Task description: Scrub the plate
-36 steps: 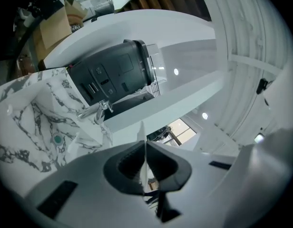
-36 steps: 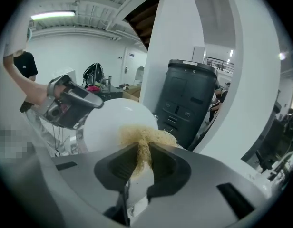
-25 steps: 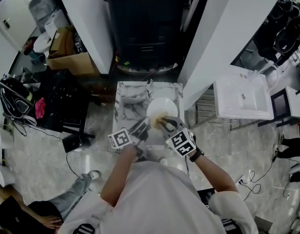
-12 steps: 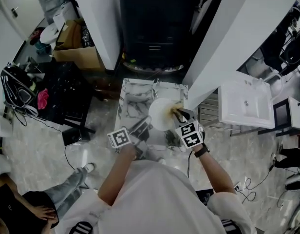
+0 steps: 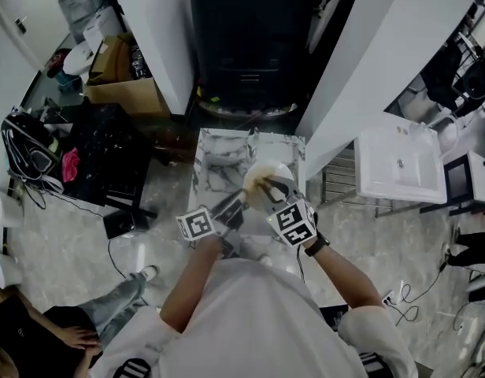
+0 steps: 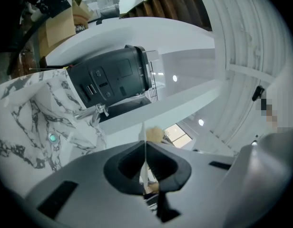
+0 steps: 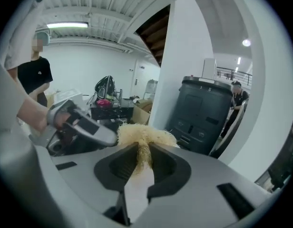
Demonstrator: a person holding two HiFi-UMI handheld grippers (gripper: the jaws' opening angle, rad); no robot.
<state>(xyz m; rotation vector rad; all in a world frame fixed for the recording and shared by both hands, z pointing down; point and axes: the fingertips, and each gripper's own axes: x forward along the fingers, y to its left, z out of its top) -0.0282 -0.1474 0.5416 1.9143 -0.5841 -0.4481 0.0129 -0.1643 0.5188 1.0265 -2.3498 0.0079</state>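
Over the marble table, the white plate is held tilted. My left gripper is shut on its near left rim. The left gripper view shows the plate edge-on as a thin white line pinched between the jaws of that gripper. My right gripper is shut on a tan fibrous scrubber that rests against the plate's face. In the right gripper view the scrubber bulges out past the closed jaws of the right gripper, with the left gripper just to its left.
The small marble table stands between white walls, with a large black bin behind it. A white sink is at the right. A cardboard box and cables lie at the left. A seated person is at the lower left.
The right gripper with the scrubber swept from the plate's middle to its right edge and has come back to the middle. The left gripper has kept its hold on the plate.
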